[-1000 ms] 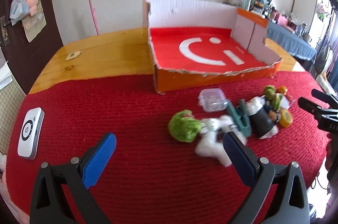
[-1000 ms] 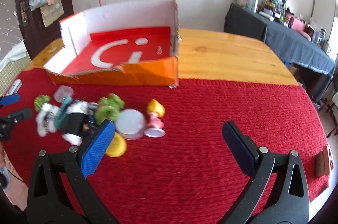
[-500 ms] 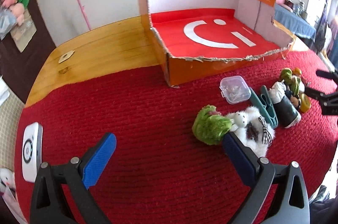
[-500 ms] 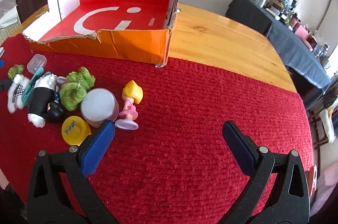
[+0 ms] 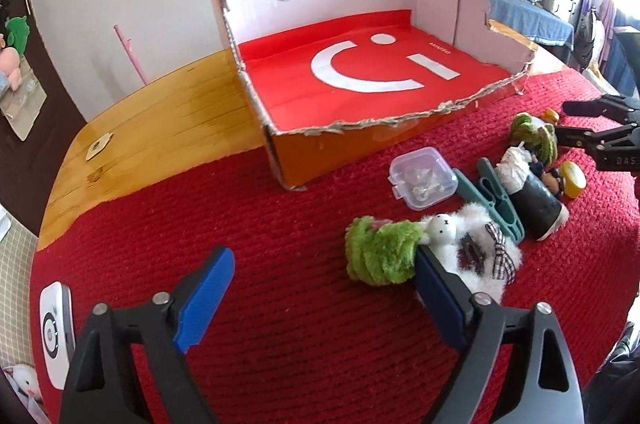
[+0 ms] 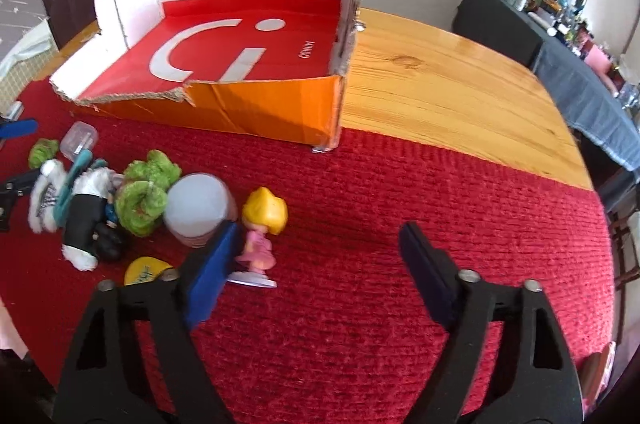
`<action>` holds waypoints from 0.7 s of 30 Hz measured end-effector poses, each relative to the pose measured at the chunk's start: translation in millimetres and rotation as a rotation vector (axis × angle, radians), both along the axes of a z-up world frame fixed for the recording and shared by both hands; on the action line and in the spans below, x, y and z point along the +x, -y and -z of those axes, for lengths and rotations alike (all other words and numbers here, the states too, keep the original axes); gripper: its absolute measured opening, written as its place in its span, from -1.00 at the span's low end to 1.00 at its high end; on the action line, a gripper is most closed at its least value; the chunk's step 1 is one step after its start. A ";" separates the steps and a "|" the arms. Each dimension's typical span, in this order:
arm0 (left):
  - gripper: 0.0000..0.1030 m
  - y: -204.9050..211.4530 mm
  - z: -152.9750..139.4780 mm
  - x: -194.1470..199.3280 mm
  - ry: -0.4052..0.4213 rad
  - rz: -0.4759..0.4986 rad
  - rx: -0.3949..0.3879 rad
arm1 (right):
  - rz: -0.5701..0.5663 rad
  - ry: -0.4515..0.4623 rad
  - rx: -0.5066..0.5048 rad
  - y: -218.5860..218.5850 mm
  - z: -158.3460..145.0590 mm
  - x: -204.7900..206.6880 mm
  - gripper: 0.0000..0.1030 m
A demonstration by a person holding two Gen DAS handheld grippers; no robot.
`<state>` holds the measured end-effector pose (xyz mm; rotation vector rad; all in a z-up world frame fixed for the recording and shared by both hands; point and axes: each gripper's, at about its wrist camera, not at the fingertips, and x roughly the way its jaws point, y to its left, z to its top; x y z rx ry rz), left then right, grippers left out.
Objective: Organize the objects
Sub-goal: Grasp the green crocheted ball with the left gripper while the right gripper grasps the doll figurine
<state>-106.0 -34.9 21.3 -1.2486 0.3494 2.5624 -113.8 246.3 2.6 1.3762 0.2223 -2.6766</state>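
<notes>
An orange cardboard box (image 5: 348, 147) with a red floor stands at the back of the red cloth. In front of it lies a heap of toys: a green plush (image 5: 380, 256), a white plush (image 5: 468, 252), a clear plastic case (image 5: 422, 177), a teal clip (image 5: 492, 195) and a black-and-white plush (image 5: 532, 199). My left gripper (image 5: 320, 300) is closing over bare cloth, its right finger against the green and white plush. My right gripper (image 6: 320, 272) is closing too. A pink doll with yellow hair (image 6: 262, 228) stands just inside its left finger, not pressed. A white round lid (image 6: 198, 207), a green plush (image 6: 144, 195) and a yellow disc (image 6: 146, 270) lie to the left.
A white device (image 5: 56, 340) lies at the left edge of the red cloth (image 5: 280, 364). Bare wooden table (image 6: 440, 83) runs beside and behind the box. My right gripper (image 5: 592, 131) shows at the far right of the left wrist view, above the toys.
Both grippers have come lower and closer to the toy heap, and their jaws have narrowed, the right one more. The doll now stands beside the right gripper's left finger.
</notes>
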 end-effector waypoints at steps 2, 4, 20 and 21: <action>0.66 -1.4 -0.3 -1.3 -0.010 0.010 0.012 | -0.009 -0.001 -0.027 2.2 -0.1 0.9 0.06; 0.51 -3.0 -0.5 -2.2 -0.013 0.025 0.024 | -0.017 -0.014 -0.026 6.0 -0.2 2.0 -0.06; -0.30 -8.9 -12.5 6.2 -0.062 0.091 0.121 | -0.024 -0.070 -0.112 5.9 -9.4 19.4 -0.61; -0.30 -7.7 -15.9 7.7 -0.069 0.089 0.125 | -0.022 -0.076 -0.118 5.0 -12.9 20.3 -0.61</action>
